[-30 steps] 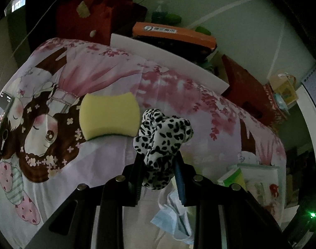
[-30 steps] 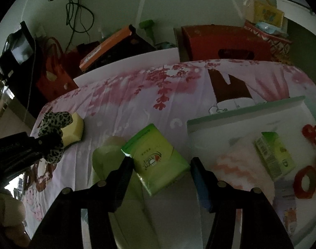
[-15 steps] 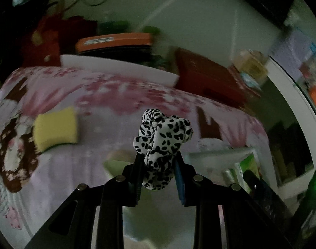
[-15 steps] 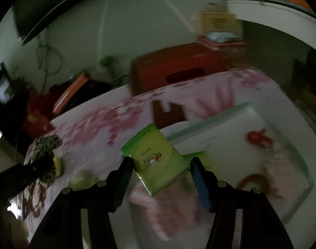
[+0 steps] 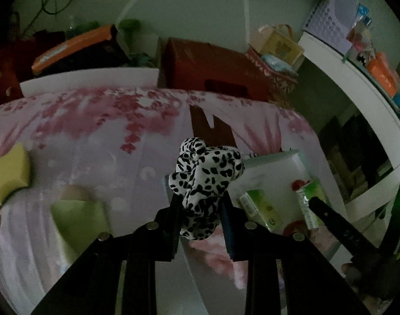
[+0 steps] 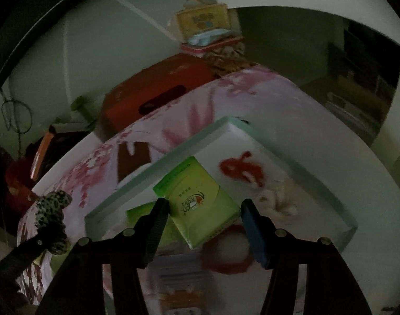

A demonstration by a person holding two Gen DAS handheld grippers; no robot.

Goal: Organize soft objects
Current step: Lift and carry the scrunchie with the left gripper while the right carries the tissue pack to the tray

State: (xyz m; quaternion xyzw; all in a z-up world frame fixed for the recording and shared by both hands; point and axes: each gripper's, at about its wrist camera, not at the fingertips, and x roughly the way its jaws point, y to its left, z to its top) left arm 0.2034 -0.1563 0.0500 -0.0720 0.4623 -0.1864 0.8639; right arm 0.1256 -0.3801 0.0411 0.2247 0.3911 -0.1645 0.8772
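**Both grippers loaded above the bin**

Left wrist view: the left gripper (image 5: 201, 207) pinches a spotted scrunchie (image 5: 205, 176) at centre frame, beside the white bin (image 5: 276, 157).

Right wrist view: the right gripper (image 6: 203, 208) clamps a green tissue pack (image 6: 197, 199), centre frame, over the bin (image 6: 173, 155).

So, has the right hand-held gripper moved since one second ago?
Yes. The right hand-held gripper, gripping the green tissue pack, moved from beside the white bin to over it.

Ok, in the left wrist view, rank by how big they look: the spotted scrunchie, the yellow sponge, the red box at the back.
1. Red box, clearly the largest.
2. Spotted scrunchie, held in the left jaws and nearest the lens, so nearness inflates it.
3. Yellow sponge, partly cut off by the left edge, so its place under the scrunchie is unsure.
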